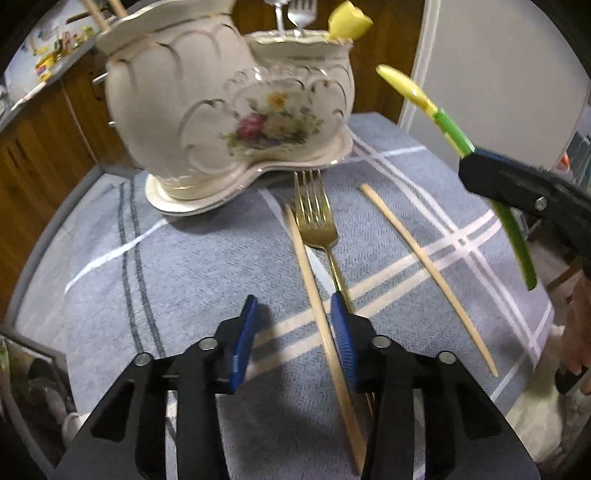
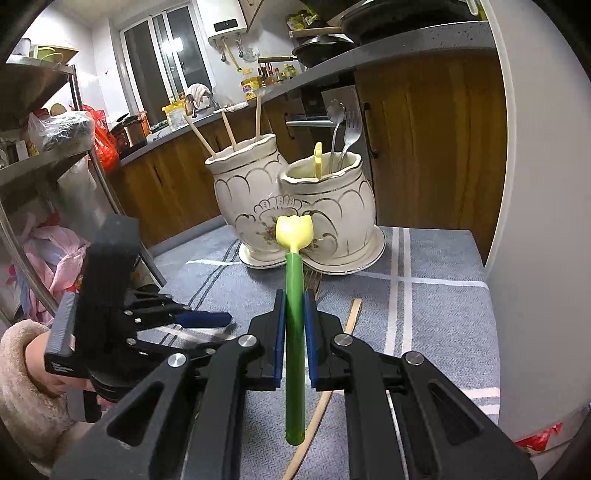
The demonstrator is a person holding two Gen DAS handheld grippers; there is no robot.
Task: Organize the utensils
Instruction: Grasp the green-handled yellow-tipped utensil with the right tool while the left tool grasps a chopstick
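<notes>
A cream two-pot ceramic holder [image 1: 229,110] [image 2: 295,206] stands at the table's far side. Its taller pot holds chopsticks [image 2: 229,127]; the shorter pot holds metal forks [image 2: 347,136] and a yellow spoon [image 1: 347,20]. My right gripper [image 2: 294,299] [image 1: 476,155] is shut on a green-handled tulip spoon [image 2: 294,332] [image 1: 448,125], held in the air before the holder. My left gripper [image 1: 293,306] is open low over the cloth. A chopstick [image 1: 317,306] lies between its fingers, close to the right one. A gold fork [image 1: 317,218] and a second chopstick [image 1: 428,273] lie beside it.
A blue-grey striped cloth [image 1: 184,258] covers the small table. Wooden cabinets [image 2: 424,140] and a counter stand behind it. A metal shelf rack [image 2: 44,147] stands to the left in the right wrist view. A white appliance side [image 2: 535,184] borders the table on the right.
</notes>
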